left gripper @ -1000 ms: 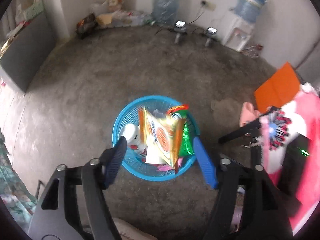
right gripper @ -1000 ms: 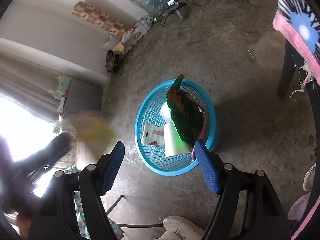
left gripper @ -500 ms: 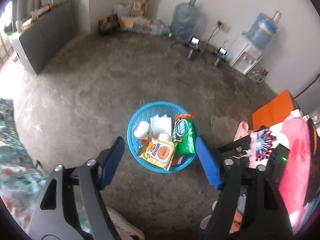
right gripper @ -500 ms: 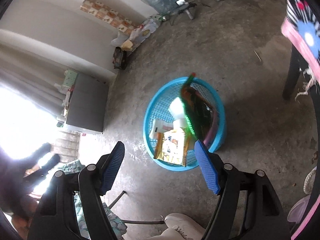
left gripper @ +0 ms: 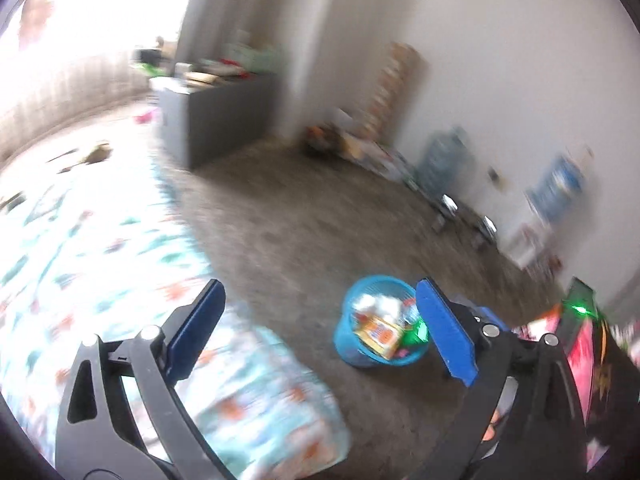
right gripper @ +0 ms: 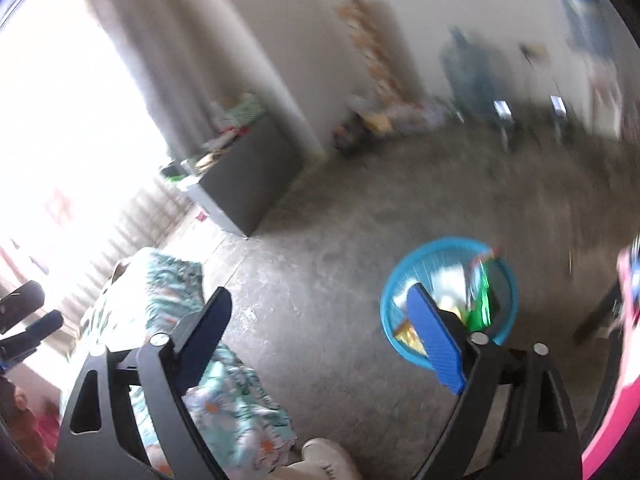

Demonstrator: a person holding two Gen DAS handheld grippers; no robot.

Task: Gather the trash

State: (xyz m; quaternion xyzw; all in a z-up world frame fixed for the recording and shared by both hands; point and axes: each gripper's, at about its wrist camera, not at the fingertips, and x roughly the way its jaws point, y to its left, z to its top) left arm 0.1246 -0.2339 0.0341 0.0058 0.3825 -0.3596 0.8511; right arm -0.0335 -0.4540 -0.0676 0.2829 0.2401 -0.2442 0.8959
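Observation:
A round blue plastic basket stands on the grey floor and holds snack wrappers, among them a yellow-orange packet and a green bag. The basket's rim shows at the right in the right wrist view. My left gripper is high above the floor, its blue jaws opening wide with nothing between them; the basket lies just left of its right finger. My right gripper is also raised, its jaws opening with nothing between them; its right finger overlaps the basket's near rim. Both views are blurred.
A floral-patterned bed cover fills the left, seen too. A dark grey cabinet stands by a bright doorway. Water jugs and clutter line the far wall. A person's white shoe is at the bottom edge. Pink cloth hangs at right.
Both grippers rose and swung left away from the basket, which slid from centre to the right. The yellow packet dropped into the basket. Both jaws spread wider.

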